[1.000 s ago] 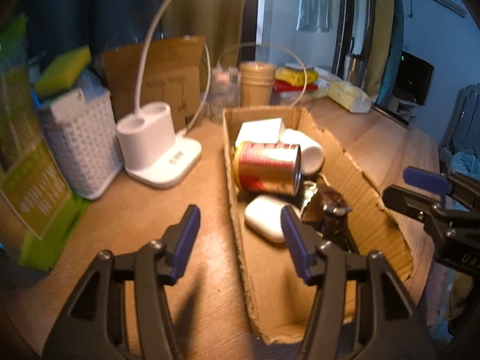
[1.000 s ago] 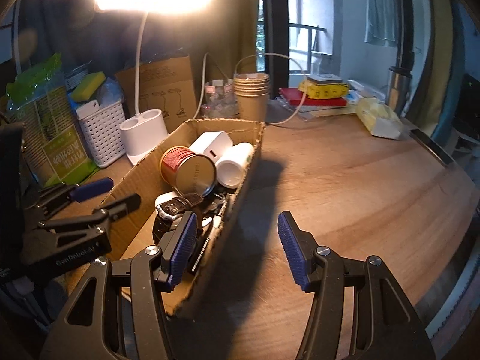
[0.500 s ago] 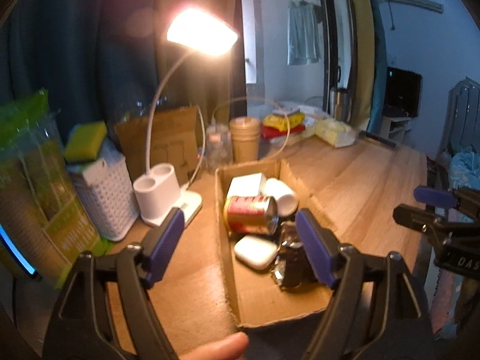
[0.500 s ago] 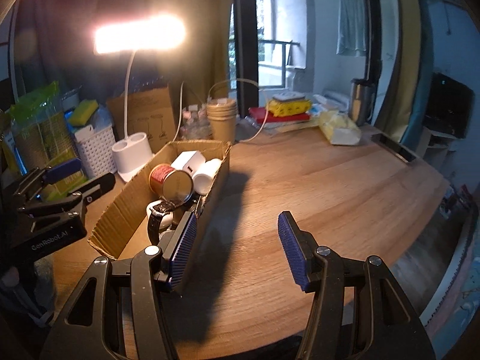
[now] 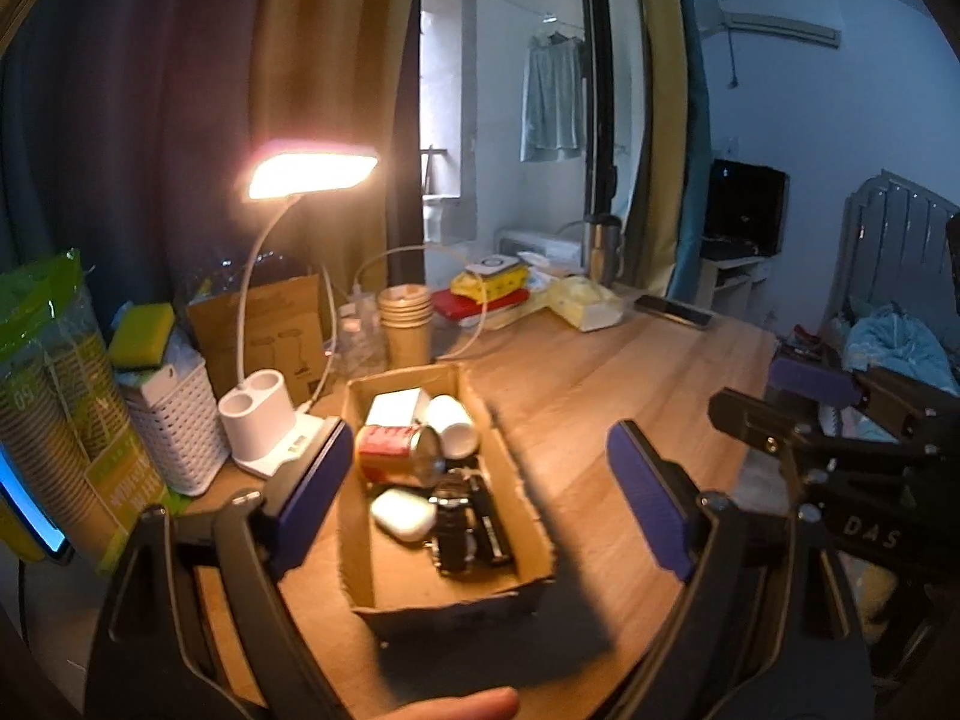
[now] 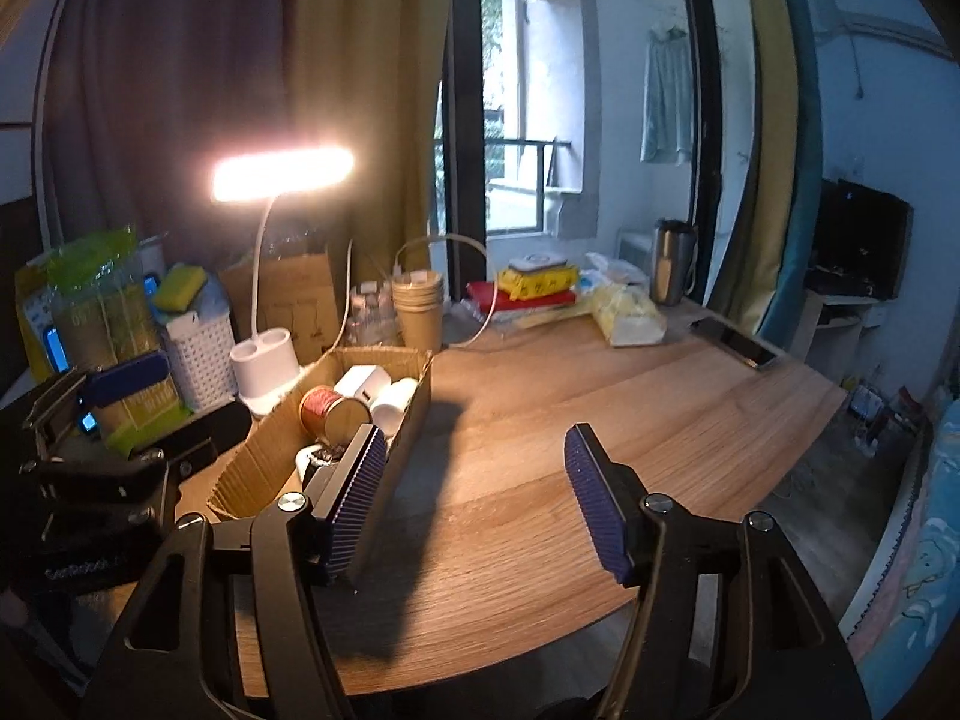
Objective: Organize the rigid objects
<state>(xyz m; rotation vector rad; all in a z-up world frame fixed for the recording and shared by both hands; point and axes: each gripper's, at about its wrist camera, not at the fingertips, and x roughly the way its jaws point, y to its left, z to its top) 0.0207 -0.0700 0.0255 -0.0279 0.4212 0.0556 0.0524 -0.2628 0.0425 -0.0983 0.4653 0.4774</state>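
Clutter sits gathered in the cardboard box point(image 5: 447, 591) at six o'clock on the table point(image 6: 630, 420): can point(image 5: 393, 455), white case point(image 5: 403, 514), watch point(image 5: 454, 531) (sorting looks finished). Left gripper point(image 5: 477, 492) and right gripper point(image 6: 474, 498) hang released and empty, raised off the table.

Left wrist view: raised above the near table edge, looking forward and down along the cardboard box point(image 5: 447, 591), close to its near end.
Right wrist view: raised off the box's right side, facing far across the wooden table point(image 6: 630, 414) toward the window.
Shared: box, lit desk lamp point(image 5: 312, 175), white basket point(image 6: 201, 354), paper cups point(image 6: 418, 306).
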